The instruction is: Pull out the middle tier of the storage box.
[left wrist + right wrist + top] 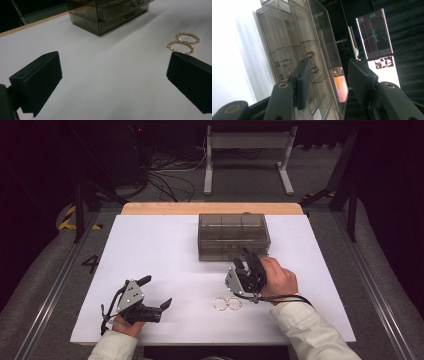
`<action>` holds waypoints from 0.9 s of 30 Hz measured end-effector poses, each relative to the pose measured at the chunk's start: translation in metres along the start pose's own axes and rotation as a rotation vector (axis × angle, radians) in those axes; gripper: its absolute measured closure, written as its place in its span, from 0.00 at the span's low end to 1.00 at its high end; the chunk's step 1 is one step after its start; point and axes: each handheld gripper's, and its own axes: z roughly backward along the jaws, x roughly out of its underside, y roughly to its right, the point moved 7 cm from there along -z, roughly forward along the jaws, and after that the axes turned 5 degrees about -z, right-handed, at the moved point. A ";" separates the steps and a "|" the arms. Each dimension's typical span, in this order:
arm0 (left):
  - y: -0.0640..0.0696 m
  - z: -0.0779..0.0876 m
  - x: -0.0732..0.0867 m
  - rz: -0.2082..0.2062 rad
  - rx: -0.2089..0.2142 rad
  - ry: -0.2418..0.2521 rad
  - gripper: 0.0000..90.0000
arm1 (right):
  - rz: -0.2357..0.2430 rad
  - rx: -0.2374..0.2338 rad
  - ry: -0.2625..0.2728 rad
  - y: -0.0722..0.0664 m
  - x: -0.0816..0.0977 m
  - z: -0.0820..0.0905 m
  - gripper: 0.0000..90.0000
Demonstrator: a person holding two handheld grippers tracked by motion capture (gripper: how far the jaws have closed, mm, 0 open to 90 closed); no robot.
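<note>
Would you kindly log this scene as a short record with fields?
work surface: white table
drawer box: smoky clear box, at the far middle, drawers look closed
jewellery: two gold chain bracelets, touching, lying loose near the front edge
left hand-held gripper: open, empty, low over the table at front left
right hand-held gripper: open, empty, raised at the box front, jaws near a drawer knob

Drawer box (233,236) behind two bracelets (226,303) (touching) on table (150,250)
</note>
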 end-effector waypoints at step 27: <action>0.000 0.000 0.000 0.000 0.001 0.000 0.01 | -0.276 -0.476 0.079 0.023 0.003 -0.001 0.59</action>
